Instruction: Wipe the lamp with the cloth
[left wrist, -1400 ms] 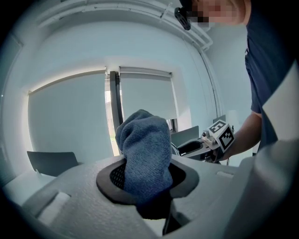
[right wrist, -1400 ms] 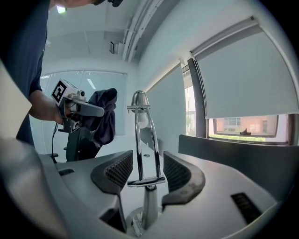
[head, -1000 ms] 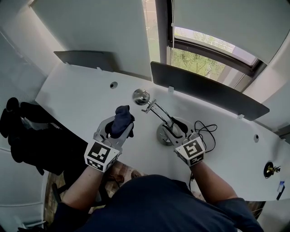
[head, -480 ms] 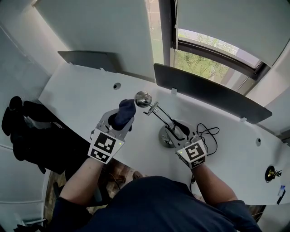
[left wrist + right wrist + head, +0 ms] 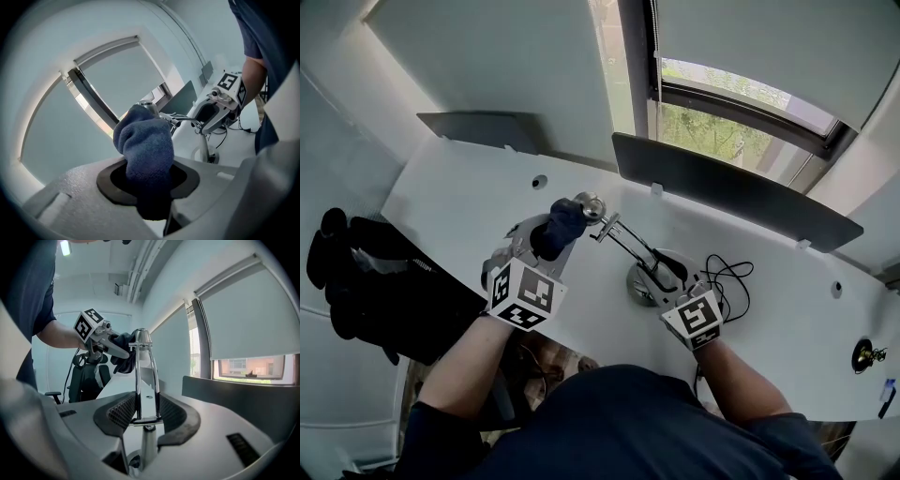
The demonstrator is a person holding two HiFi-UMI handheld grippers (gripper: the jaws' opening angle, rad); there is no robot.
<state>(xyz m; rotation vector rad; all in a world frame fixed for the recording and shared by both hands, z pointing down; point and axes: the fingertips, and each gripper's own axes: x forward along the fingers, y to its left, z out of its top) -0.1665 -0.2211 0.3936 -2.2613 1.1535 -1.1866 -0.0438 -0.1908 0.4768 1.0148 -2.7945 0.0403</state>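
The lamp stands on the white table, a little right of the middle and just in front of the person. Its round base sits on the table. From there its long axis, a thin arm of two chrome rods, slants up and away to the left, towards the window, and ends in a small shiny head. In the right gripper view the same arm rises nearly straight up the picture.

The right gripper is low on the arm, just above the base. Its jaws have just been closing with the arm between them, and they now pinch the two rods, one rod against each ribbed pad. This gripper covers much of the base in the head view.

The left gripper has its jaws pressed together on a dark blue cloth. The cloth bulges out past the jaws as a rounded wad that points at the lamp's head. The wad lies against the near left side of the head and hides part of it. In the left gripper view only a sliver of chrome shows over the top of the cloth, and the exact line of contact cannot be made out.

A black cable lies looped on the table to the right of the base, and the gripper hides where it meets the lamp.
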